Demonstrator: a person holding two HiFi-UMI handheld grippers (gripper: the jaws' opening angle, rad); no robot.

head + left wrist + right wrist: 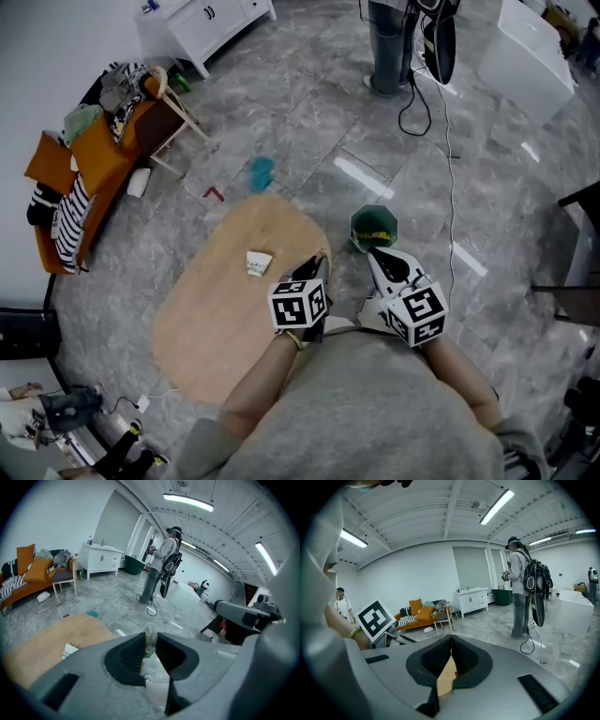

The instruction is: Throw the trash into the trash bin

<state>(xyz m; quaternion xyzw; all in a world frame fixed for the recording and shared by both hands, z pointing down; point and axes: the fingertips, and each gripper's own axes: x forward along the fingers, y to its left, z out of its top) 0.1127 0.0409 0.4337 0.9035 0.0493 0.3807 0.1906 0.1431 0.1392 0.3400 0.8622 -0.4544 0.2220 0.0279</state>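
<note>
I have both grippers low in front of me in the head view. My left gripper (pixel 318 264) sits over the right edge of the wooden table (pixel 211 323), and its jaws are nearly together, pinching a clear plastic scrap (pixel 150 634) that sticks up between the pads. My right gripper (pixel 380 255) is clamped tight on a tan paper scrap (pixel 446 676), which hangs down out of the closed jaws.

The green trash bin (pixel 355 225) stands on the grey floor just off the table's right end. In the head view the right gripper's tip lies just beside the bin's near rim, and the left tip is a little further to the left. I can see something yellow already inside the bin.

One crumpled white piece (pixel 259 263) lies on the tabletop, left of my left gripper and untouched. An orange sofa (pixel 89 183) sits well off to the left.
</note>
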